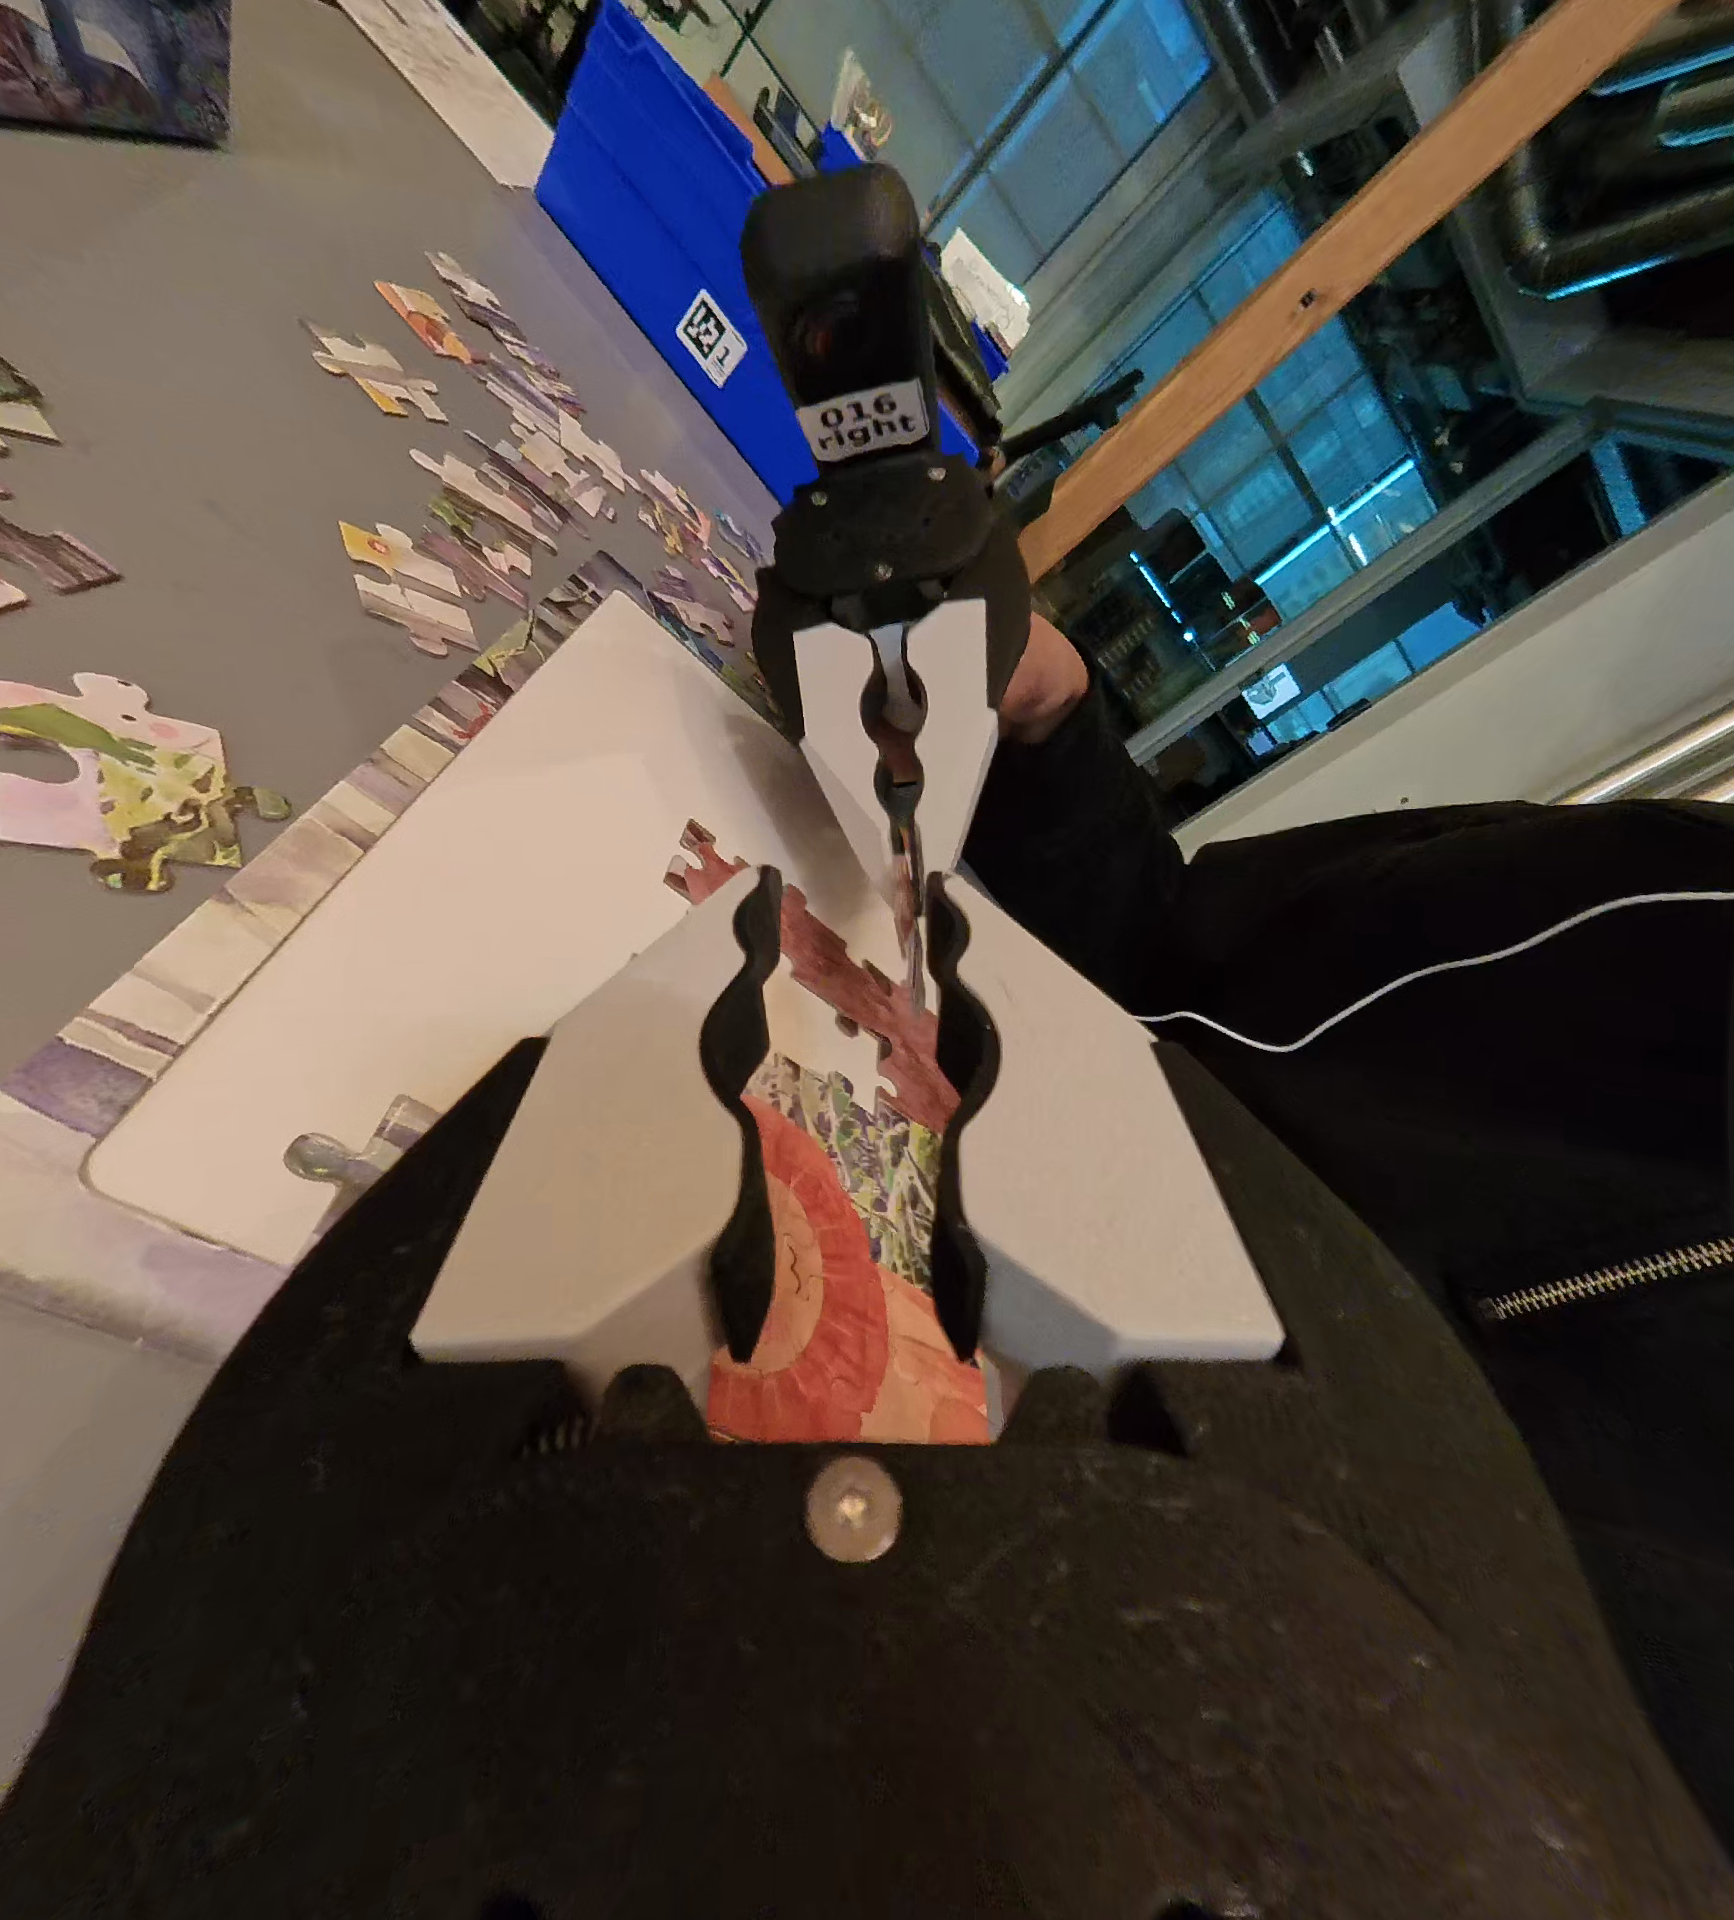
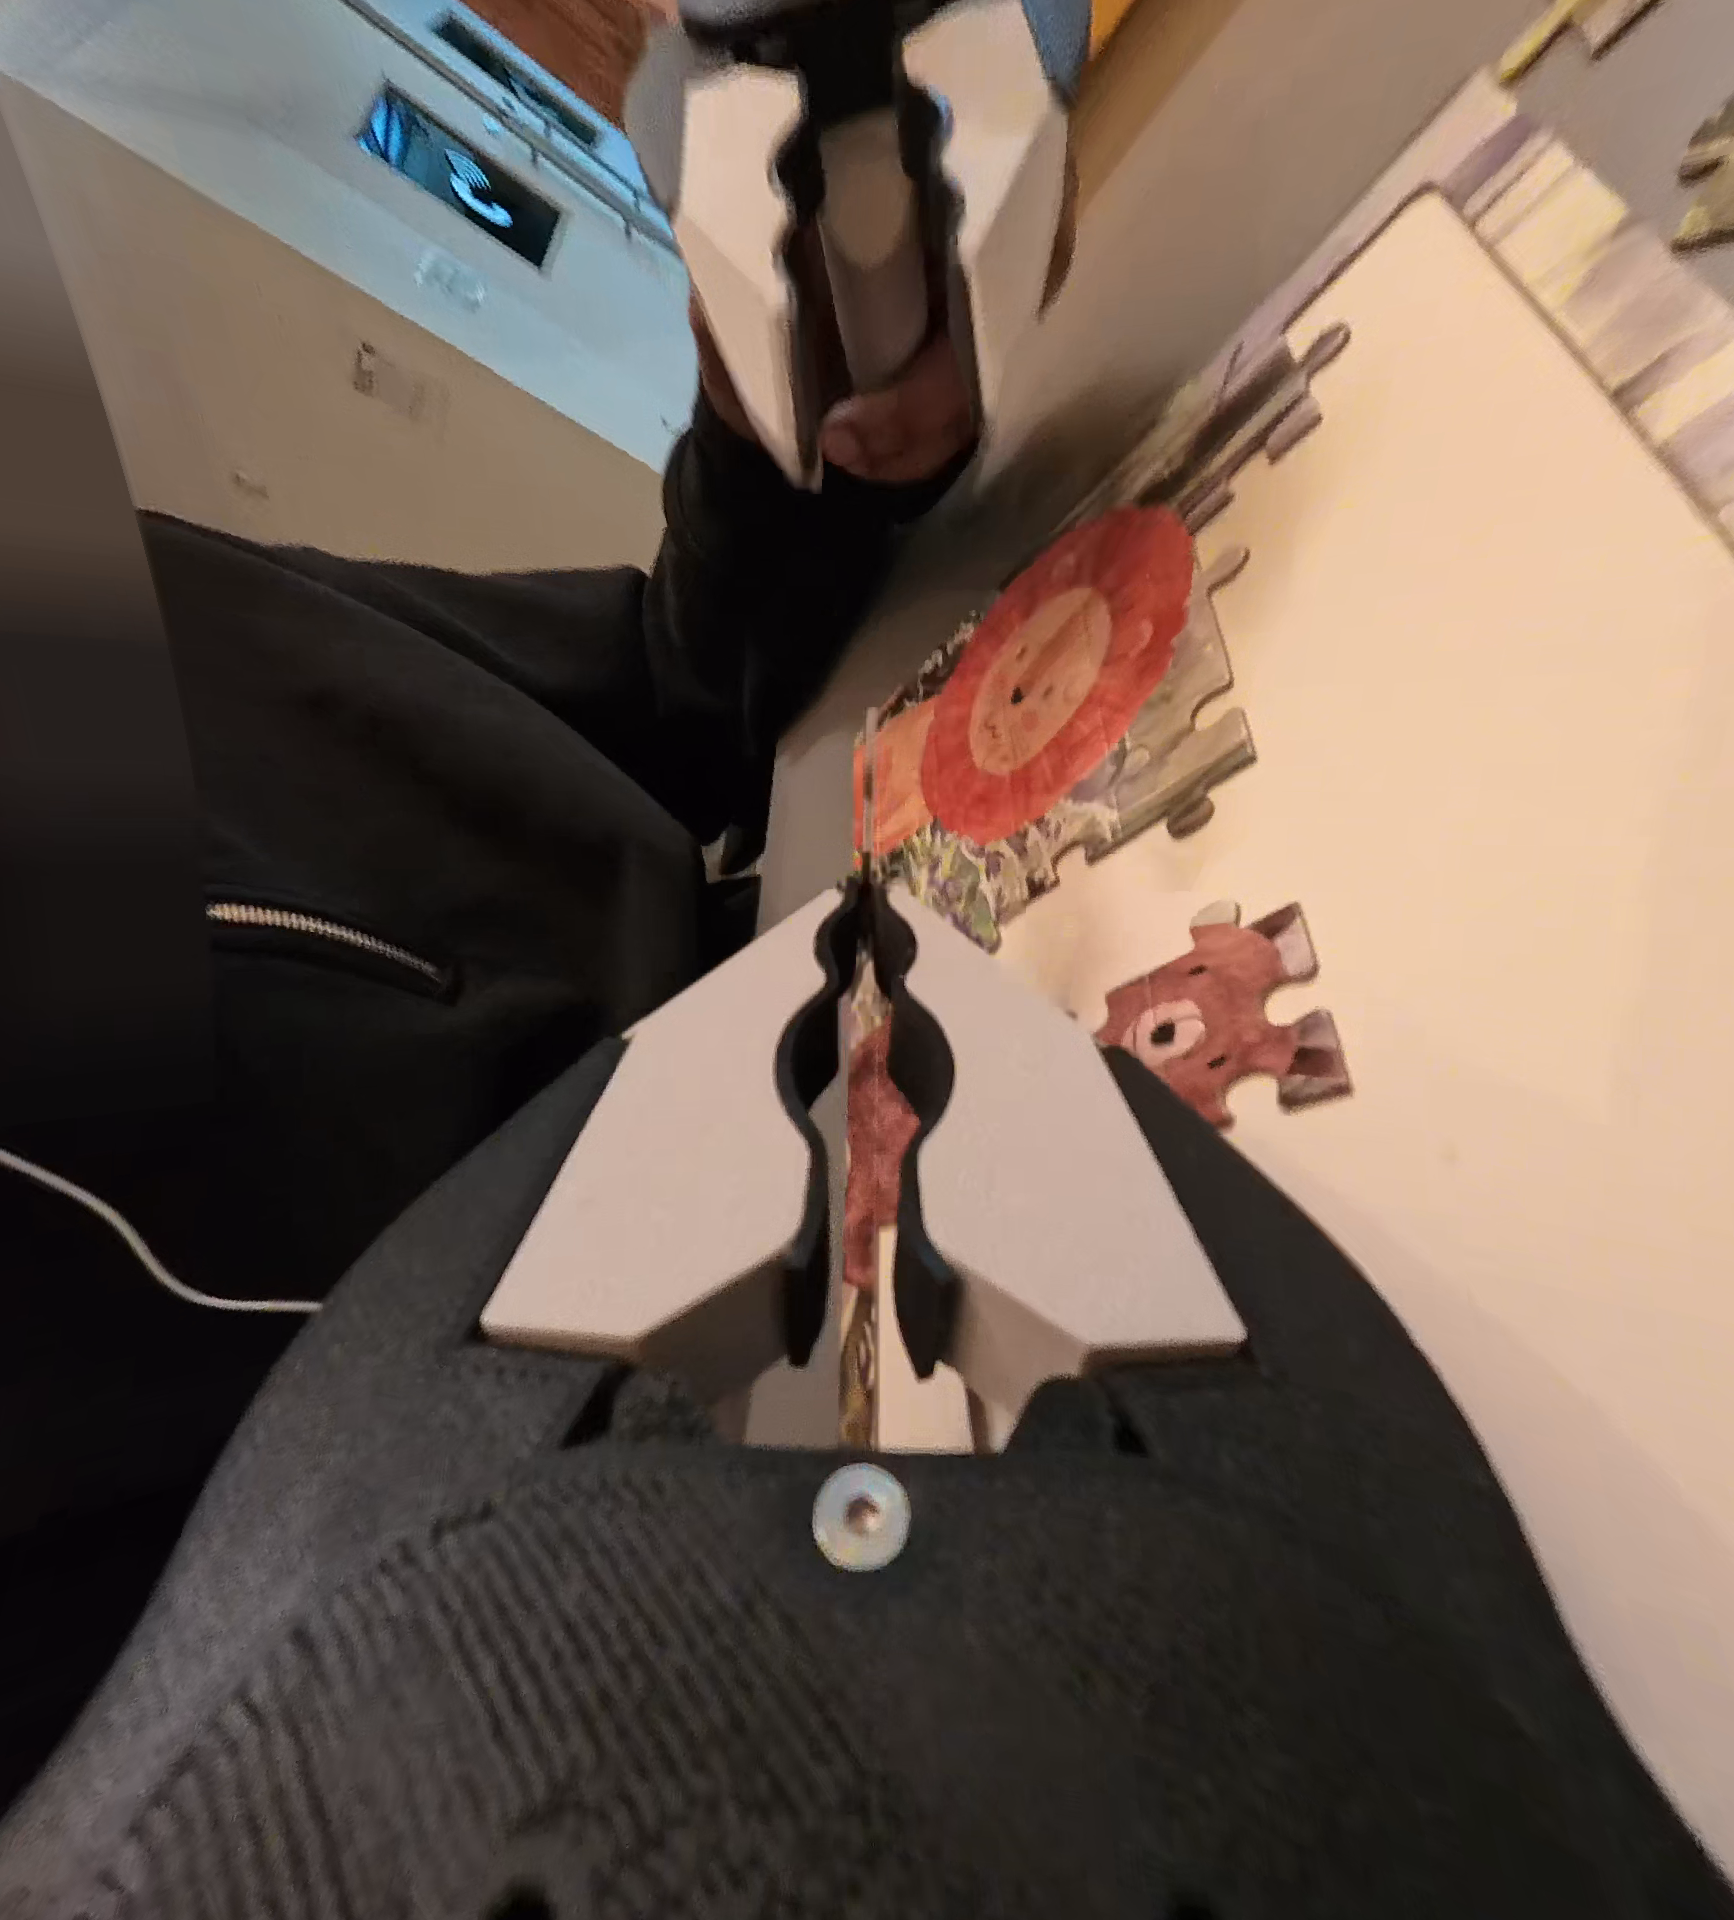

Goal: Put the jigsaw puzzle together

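Over the puzzle tray's [image 2: 1414,582] near edge, our right gripper [image 2: 868,904] pinches a piece [image 2: 868,1143] on edge for seating; our left gripper [image 1: 847,894] hangs narrowly parted, empty.

The right gripper [image 2: 868,904] pinches a puzzle piece [image 2: 871,1143] edge-on beside the lion section [image 2: 1050,675].

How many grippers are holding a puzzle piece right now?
1: the right gripper is shut on a puzzle piece held edge-on over the white puzzle tray. The left gripper is open and empty.
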Demonstrator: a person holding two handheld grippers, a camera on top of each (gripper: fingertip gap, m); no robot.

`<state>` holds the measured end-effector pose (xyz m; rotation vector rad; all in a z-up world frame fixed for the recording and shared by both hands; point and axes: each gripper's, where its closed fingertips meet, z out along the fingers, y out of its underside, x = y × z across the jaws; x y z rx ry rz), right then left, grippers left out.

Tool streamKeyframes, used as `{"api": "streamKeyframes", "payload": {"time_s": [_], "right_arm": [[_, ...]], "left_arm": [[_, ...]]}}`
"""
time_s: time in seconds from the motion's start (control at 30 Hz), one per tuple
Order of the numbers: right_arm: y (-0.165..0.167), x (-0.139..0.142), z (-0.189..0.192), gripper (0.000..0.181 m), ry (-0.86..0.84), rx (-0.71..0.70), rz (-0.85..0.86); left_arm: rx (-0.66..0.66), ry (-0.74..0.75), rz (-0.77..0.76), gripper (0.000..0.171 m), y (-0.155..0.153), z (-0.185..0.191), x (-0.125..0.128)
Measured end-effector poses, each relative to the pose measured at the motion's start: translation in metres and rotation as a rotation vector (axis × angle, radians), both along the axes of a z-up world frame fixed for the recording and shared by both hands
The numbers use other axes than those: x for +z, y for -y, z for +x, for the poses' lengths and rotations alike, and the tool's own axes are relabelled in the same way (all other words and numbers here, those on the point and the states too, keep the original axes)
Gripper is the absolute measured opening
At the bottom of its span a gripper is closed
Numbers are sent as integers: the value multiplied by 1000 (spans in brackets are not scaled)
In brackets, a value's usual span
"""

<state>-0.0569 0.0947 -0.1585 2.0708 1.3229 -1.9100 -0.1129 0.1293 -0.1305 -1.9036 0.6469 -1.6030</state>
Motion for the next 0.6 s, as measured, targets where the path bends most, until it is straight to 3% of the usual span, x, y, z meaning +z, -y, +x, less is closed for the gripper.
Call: {"api": "streamKeyframes", "payload": {"time_s": [0.33,0.6], "right_arm": [[-6,13,-14,0,-93,-68,-21],[-13,21,-15,0,-140,-105,-34]], "left_arm": [[-160,-6,-78,32,27,22,-8],[-189,-6,-98,29,32,24,-9]]}}
